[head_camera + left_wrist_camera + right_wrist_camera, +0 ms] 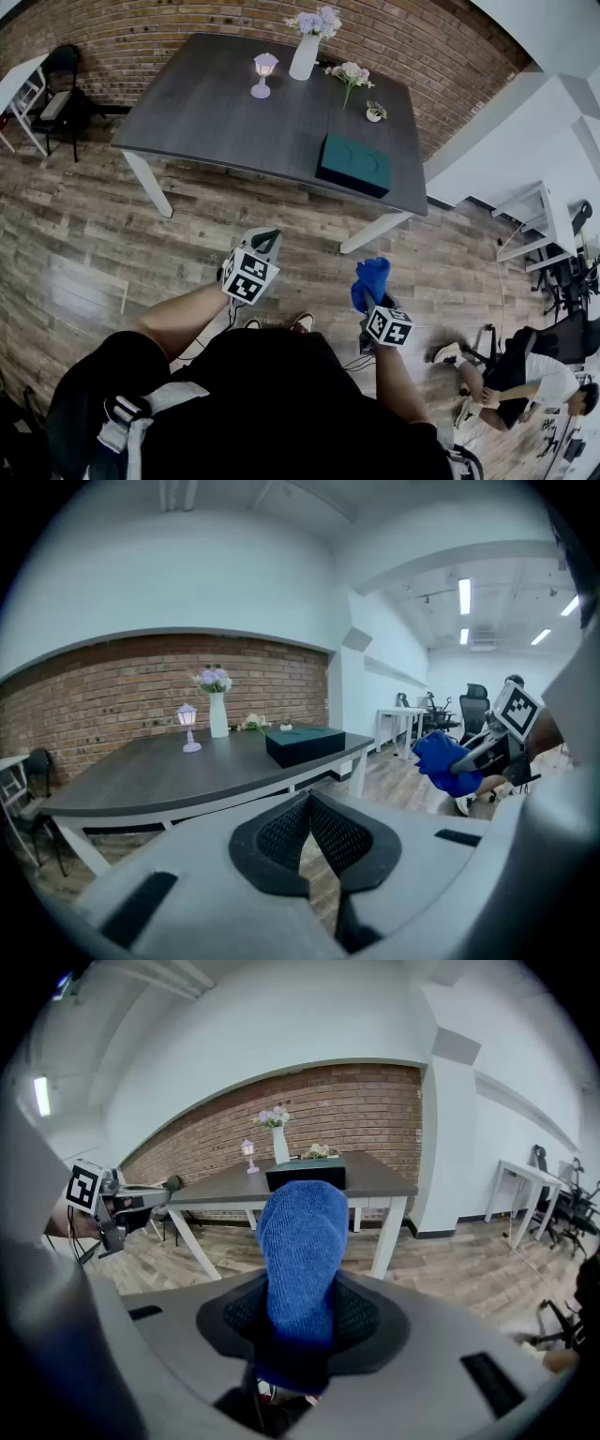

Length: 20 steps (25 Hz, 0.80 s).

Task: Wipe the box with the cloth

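A dark green box (352,164) lies near the front right edge of a dark grey table (216,112). It also shows in the left gripper view as the box (305,743) and in the right gripper view as the box (306,1176). I stand on the wood floor, well short of the table. My right gripper (373,291) is shut on a blue cloth (371,277), and the cloth (302,1251) stands up between its jaws. My left gripper (266,236) is shut with nothing in it, its pads (330,832) meeting at the tip.
On the table's far side stand a white vase of flowers (305,54), a small lamp (263,73), a loose flower (349,77) and a tiny pot (374,112). A black chair (58,89) stands at the left. A person (525,375) sits at the lower right, near white desks.
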Motion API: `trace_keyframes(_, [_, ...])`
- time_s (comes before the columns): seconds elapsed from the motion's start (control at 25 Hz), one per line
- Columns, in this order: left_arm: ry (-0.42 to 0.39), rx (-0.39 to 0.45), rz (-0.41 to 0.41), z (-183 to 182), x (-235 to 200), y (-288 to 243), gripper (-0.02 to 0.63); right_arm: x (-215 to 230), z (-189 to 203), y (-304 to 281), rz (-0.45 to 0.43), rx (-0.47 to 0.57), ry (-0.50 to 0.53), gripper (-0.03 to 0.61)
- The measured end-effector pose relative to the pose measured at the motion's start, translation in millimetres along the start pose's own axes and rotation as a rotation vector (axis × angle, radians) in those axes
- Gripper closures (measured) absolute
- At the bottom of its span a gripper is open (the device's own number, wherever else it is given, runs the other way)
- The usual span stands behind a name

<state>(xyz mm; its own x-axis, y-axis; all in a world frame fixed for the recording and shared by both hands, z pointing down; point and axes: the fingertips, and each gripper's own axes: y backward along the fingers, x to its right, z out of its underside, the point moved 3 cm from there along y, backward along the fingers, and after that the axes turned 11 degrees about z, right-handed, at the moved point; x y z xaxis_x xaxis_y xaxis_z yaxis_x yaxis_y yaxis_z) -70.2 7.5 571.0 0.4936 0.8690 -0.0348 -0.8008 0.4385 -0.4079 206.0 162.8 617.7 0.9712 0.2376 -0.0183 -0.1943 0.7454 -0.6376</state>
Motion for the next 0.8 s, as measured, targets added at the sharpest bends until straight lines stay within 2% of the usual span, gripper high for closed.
trace_keyframes(0.12, [0.072, -0.012, 0.008, 10, -5, 8, 0.604, -11, -6, 1, -0.026, 0.005, -0.009, 0.431])
trace_keyframes(0.2, [0.091, -0.022, -0.002, 16, -8, 10, 0.604, -15, -10, 2, -0.036, 0.011, -0.012, 0.431])
trace_keyframes(0.56, [0.108, 0.045, 0.001, 4, -14, 15, 0.604, -36, -22, -7, -0.074, 0.01, 0.004, 0.43])
trace_keyframes(0.8, [0.125, 0.057, -0.006, -4, -22, 9, 0.604, -61, -48, -28, -0.131, -0.006, 0.09, 0.43])
